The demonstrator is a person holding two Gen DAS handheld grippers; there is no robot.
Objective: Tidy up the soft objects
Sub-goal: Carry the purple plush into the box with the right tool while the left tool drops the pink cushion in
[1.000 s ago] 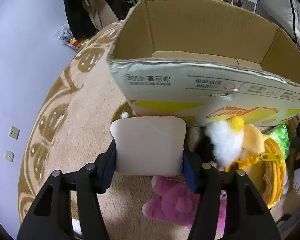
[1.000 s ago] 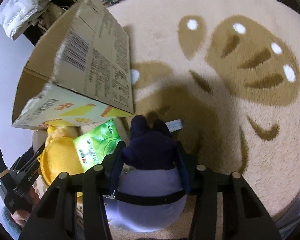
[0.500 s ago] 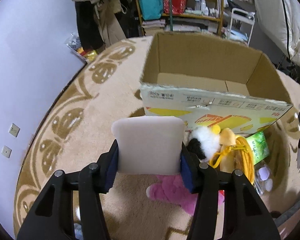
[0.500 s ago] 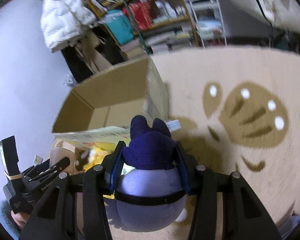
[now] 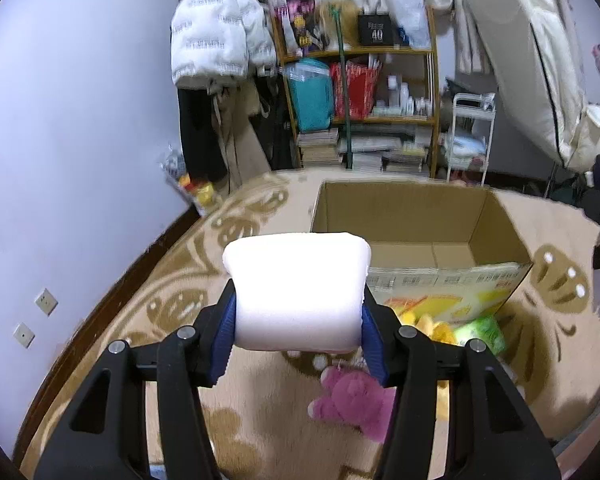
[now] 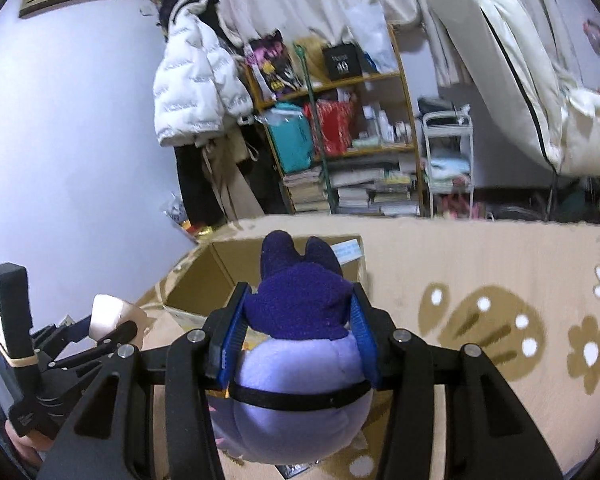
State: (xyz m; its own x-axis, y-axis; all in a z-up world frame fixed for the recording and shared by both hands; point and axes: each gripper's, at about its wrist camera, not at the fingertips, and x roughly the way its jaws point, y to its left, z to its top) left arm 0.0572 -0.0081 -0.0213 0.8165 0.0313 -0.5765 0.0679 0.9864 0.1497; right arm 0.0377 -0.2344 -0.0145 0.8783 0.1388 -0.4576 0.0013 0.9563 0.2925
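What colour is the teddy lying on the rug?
Pink teddy, seen best in the left wrist view, lying on the rug.

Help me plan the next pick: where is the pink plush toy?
Left wrist view, bottom right: the pink plush toy lies on the rug before the cardboard box, below the left gripper.

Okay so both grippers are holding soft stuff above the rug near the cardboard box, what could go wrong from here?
1. The left gripper squeezes the white foam block only at its sides; it might slip before reaching the cardboard box.
2. The right gripper pinches the purple plush near its head, so the heavy body may sag free.
3. The grippers are close together and could collide over the box.
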